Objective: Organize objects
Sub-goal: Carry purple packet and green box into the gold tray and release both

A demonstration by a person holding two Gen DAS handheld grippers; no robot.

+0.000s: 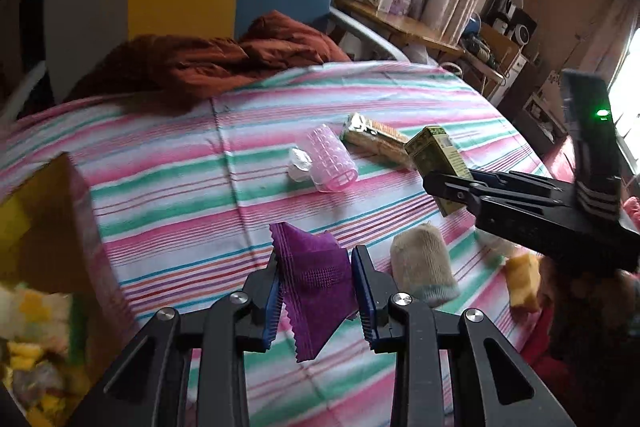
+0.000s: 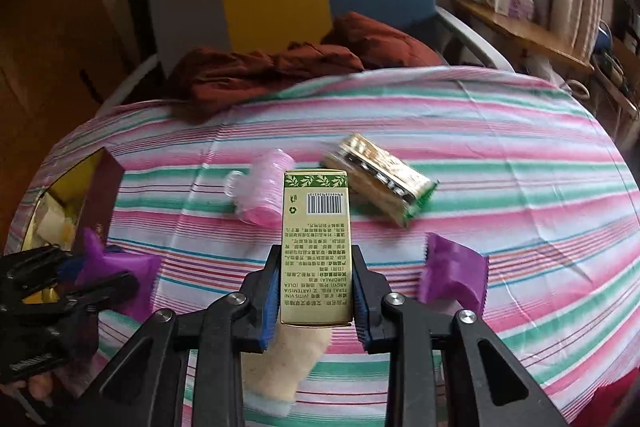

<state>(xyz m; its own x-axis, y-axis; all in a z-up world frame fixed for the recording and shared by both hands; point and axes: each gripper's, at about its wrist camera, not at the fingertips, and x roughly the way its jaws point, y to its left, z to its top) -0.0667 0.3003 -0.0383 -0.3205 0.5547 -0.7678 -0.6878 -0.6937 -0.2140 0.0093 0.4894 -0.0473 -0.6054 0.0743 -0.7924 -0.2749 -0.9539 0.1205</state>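
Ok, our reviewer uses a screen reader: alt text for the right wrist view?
The right gripper holds a green-and-gold carton above a striped bedspread. A pink hair roller, snack packet and purple packet lie there.

The left black plastic two-finger gripper has angular linkage arms, round silver screws and ribbed blue finger pads. The right black plastic two-finger gripper matches it; its body shows a small green light.

purple packet, green-gold box, pink-striped sheet
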